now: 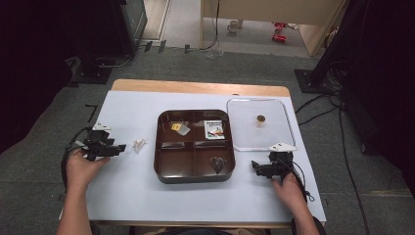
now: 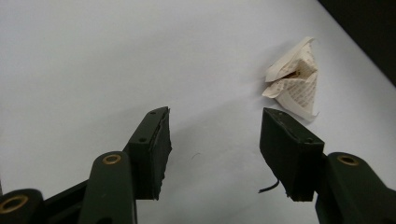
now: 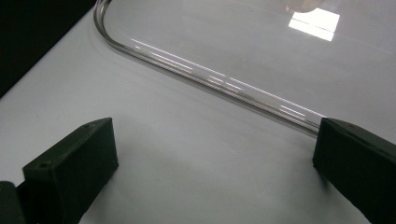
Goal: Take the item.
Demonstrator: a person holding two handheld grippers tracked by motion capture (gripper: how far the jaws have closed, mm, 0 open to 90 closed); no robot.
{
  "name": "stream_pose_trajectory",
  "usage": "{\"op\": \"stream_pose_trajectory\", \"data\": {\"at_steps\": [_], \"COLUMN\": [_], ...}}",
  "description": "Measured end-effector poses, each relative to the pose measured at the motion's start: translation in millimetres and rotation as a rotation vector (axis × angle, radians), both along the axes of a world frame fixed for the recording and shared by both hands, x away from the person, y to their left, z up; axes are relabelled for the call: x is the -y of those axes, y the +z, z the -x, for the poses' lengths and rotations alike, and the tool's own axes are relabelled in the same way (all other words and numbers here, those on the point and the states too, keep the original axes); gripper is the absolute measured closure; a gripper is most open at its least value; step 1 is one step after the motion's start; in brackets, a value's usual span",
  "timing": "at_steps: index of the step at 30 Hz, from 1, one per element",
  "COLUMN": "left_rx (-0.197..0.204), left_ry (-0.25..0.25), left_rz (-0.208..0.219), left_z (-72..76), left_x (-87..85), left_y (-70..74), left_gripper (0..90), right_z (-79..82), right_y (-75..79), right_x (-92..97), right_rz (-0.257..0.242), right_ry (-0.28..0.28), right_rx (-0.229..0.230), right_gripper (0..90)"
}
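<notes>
The left gripper, jaws apart and empty, points at the wrapper near the tabletop's left edge, apparently for pickup. The right gripper, jaws wide and empty, idles by the lid near the right edge, leaving the tray unobstructed.

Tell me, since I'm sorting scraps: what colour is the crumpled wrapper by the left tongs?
Cream-white wrapper with small dark print, clearest in the left gripper view.

No text reads clearly. The crumpled paper wrapper on the white table carries rows of fine print, too small to make out. The small packet in the brown tray has a printed picture label, its lettering illegible.
</notes>
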State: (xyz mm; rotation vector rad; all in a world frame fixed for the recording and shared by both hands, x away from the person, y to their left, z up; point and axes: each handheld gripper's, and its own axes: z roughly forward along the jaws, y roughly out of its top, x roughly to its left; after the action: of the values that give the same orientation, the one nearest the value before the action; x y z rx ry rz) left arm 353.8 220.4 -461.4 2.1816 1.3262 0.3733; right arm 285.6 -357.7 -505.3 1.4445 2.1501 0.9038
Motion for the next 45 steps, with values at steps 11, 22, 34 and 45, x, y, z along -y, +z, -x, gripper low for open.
{"op": "stream_pose_trajectory", "data": {"at_steps": [11, 22, 34, 45], "left_rx": [-0.024, 0.052, 0.182, 0.189], "left_ry": [0.000, -0.013, 0.022, 0.024], "left_rz": [-0.028, 0.015, 0.049, 0.044], "left_z": [-1.5, 9.1, 24.2, 24.9], "left_x": [-5.2, -4.9, -3.7, -2.9], "left_y": [-10.9, -20.2, -33.1, -33.5], "left_gripper": [42.1, 30.9, 24.8, 24.5], "right_z": [0.0, 0.0, 0.0, 0.0], "right_y": [0.0, 0.0, 0.0, 0.0], "right_x": [0.1, 0.1, 0.1, 0.1], "right_rz": [0.001, 0.001, 0.002, 0.001], "right_ry": [0.001, 0.001, 0.001, 0.001], "right_rx": [0.000, 0.000, 0.000, 0.000], "right_gripper": [0.0, 0.0, 0.0, 0.0]}}
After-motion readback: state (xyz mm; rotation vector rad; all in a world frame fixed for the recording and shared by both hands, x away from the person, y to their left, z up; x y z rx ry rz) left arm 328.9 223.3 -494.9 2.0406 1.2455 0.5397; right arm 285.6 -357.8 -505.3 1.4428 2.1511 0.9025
